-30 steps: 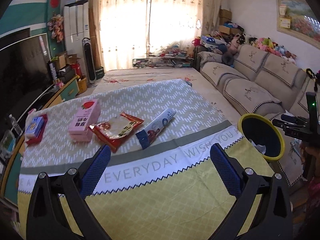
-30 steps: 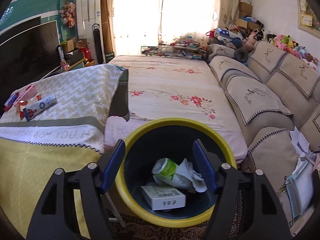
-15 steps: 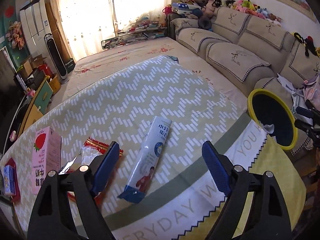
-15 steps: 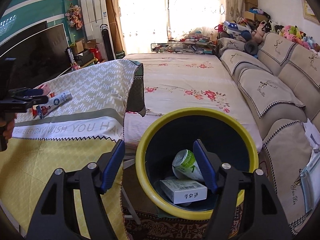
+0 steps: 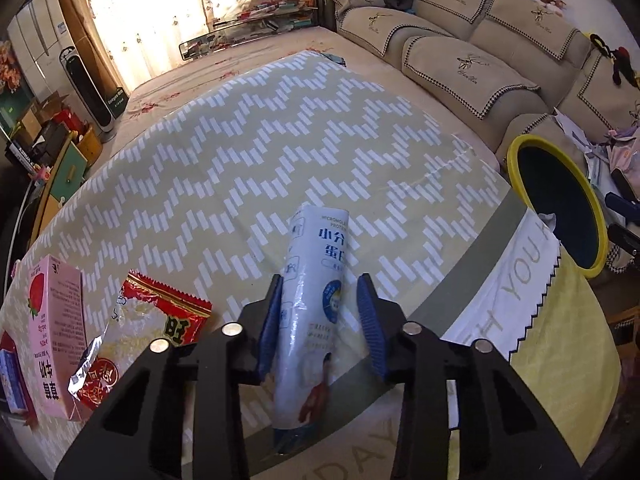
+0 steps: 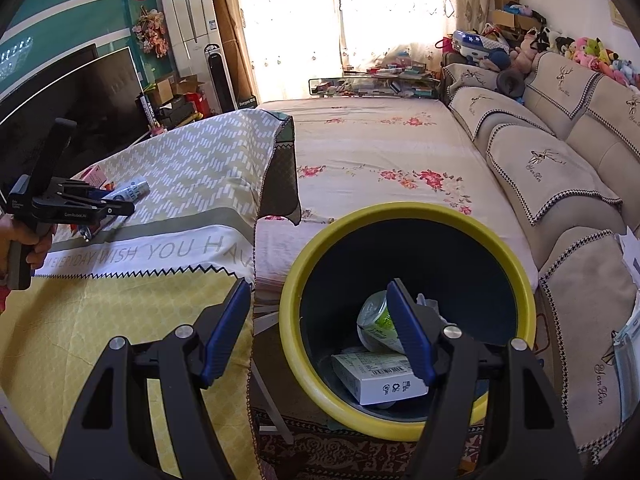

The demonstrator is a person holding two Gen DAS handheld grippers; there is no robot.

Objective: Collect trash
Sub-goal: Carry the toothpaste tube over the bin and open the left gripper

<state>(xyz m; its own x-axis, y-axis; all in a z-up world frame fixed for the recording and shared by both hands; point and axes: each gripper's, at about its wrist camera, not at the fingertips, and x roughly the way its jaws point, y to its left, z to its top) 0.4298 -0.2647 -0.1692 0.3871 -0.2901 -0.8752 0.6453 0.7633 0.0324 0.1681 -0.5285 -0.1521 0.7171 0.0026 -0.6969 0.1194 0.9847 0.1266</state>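
Note:
A white and blue tube-shaped package (image 5: 316,288) lies on the tablecloth (image 5: 248,152). My left gripper (image 5: 318,320) is around it, jaws partly closed; the left pad touches it and a small gap shows at the right pad. It also shows in the right wrist view (image 6: 120,196), held over the table. A red snack wrapper (image 5: 136,340) and a pink carton (image 5: 54,344) lie to the left. My right gripper (image 6: 316,328) is open and empty above the yellow-rimmed bin (image 6: 304,280), which holds a white box (image 6: 376,376) and a crumpled cup (image 6: 374,320).
The bin also shows at the table's right edge (image 5: 516,168). A beige sofa (image 6: 560,152) runs along the right. A floral-covered bed (image 6: 380,152) lies beyond the table. A TV (image 6: 60,108) stands at the left.
My left gripper has moved forward and down over the tube package, and its jaws have narrowed around it. My right gripper has shifted slightly left by the bin and stays open.

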